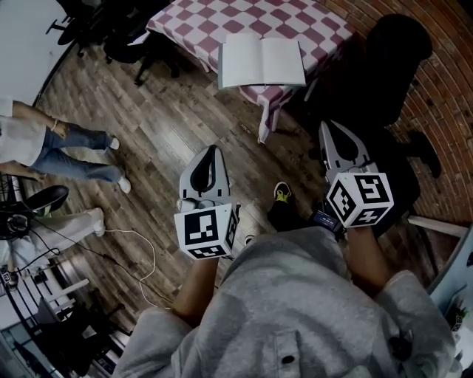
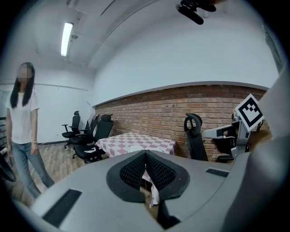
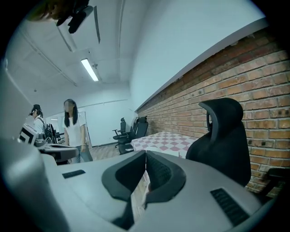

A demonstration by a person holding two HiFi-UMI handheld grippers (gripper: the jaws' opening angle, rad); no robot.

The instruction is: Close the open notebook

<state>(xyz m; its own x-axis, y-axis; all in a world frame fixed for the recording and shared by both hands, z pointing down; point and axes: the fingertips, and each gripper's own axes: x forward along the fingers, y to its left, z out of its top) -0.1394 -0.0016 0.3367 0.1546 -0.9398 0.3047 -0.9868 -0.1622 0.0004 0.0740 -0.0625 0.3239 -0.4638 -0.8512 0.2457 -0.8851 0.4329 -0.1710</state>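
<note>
Grey sweatshirt (image 1: 295, 310) fills the bottom of the head view. Ahead of it the left gripper (image 1: 213, 151) and the right gripper (image 1: 330, 129) both point toward the checked table (image 1: 295, 18), over the wooden floor (image 1: 162, 133) and well apart from the table. The notebook (image 1: 261, 61) lies open and flat at the table's near edge, beside a black chair (image 1: 392, 52). No box, tray or bin shows anywhere.

Seen from the left gripper view, the jaws are pressed together with nothing between them, and the table stands far beyond their tips.

Seen from the right gripper view, those jaws also meet with nothing held. The chair is close on the right and a standing person (image 3: 72, 131) is on the left.

The step in hand looks like the approach. To do it well, come in low at one outer page edge, slide a tip under it and fold it across, while the other gripper steadies the far half.
</note>
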